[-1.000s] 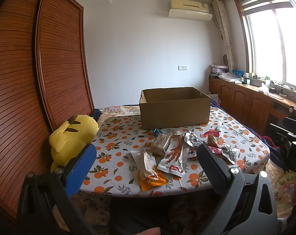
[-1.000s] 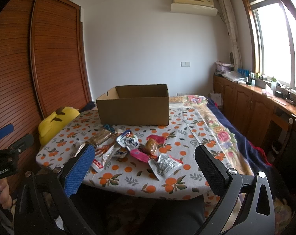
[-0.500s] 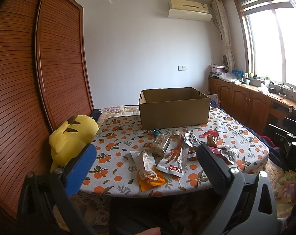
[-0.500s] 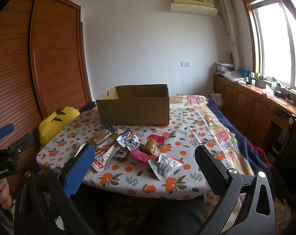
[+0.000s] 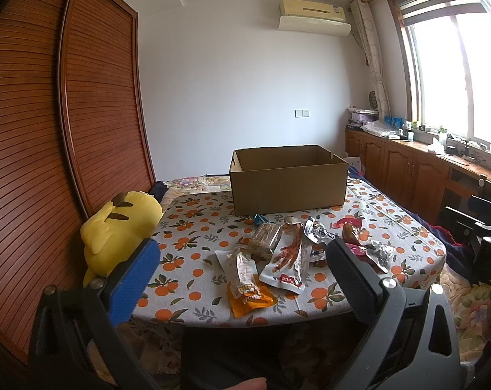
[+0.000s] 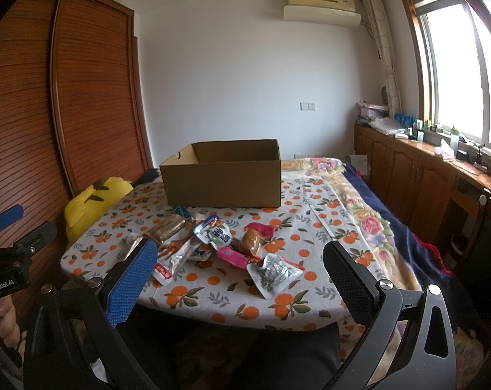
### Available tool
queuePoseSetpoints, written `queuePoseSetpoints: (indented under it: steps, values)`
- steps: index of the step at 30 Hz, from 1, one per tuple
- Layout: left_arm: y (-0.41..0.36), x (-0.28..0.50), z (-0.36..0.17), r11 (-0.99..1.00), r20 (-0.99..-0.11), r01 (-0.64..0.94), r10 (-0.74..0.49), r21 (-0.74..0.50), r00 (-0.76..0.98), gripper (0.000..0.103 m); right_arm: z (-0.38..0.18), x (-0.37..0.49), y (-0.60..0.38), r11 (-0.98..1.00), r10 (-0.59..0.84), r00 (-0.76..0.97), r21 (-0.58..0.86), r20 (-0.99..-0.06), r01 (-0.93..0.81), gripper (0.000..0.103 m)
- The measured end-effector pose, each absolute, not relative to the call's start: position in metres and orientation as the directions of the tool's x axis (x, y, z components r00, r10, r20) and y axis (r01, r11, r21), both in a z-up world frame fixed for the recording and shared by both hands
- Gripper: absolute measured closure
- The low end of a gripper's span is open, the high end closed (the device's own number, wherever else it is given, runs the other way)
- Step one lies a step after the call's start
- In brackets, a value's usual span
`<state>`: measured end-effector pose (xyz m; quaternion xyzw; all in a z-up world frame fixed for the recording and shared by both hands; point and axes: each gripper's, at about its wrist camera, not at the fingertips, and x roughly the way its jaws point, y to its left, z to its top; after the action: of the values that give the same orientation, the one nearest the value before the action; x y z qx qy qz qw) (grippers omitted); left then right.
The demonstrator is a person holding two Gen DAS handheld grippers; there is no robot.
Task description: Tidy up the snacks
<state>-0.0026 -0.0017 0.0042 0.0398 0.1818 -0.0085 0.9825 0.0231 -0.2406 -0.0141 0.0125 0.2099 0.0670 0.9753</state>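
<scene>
Right now the snacks (image 6: 213, 243) lie in a loose heap near the table's front edge, none of them in a gripper. From my left wrist view I pick out an orange pouch (image 5: 248, 292) closest to the front edge, a clear chicken-foot pack (image 5: 287, 260) touching its right side, and a brown bar (image 5: 265, 235) just behind them. From the right wrist view, a silver pack (image 6: 273, 274) sits at the heap's right end, a pink wrapper (image 6: 232, 256) just beside it, and a white-and-blue pack (image 6: 216, 232) behind that. The box (image 5: 287, 188) stands open and upright toward the table's far edge, apart from the heap; I cannot see its floor.

My left gripper (image 5: 242, 279) hangs short of the front edge, fingers wide apart and holding nothing. My right gripper (image 6: 240, 276) hangs the same way, fingers spread and bare, also short of the front edge. The left one also shows at the left border of the right view.

The tablecloth (image 6: 310, 227) carries an orange-fruit print. A yellow plush (image 5: 115, 230) leans off the table's left edge against the wardrobe (image 5: 34, 130).
</scene>
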Motion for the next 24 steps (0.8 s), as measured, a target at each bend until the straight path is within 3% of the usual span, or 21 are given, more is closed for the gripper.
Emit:
queuePoseSetpoints:
  steps: [24]
  values:
    - [-0.0016,-0.0025,0.0028,0.997,-0.36,0.032,-0.003,0.075,0.933,0.0,-0.0143,0.0236,-0.2418,0.991,0.137,0.902,0.054,-0.41,-0.126,0.0]
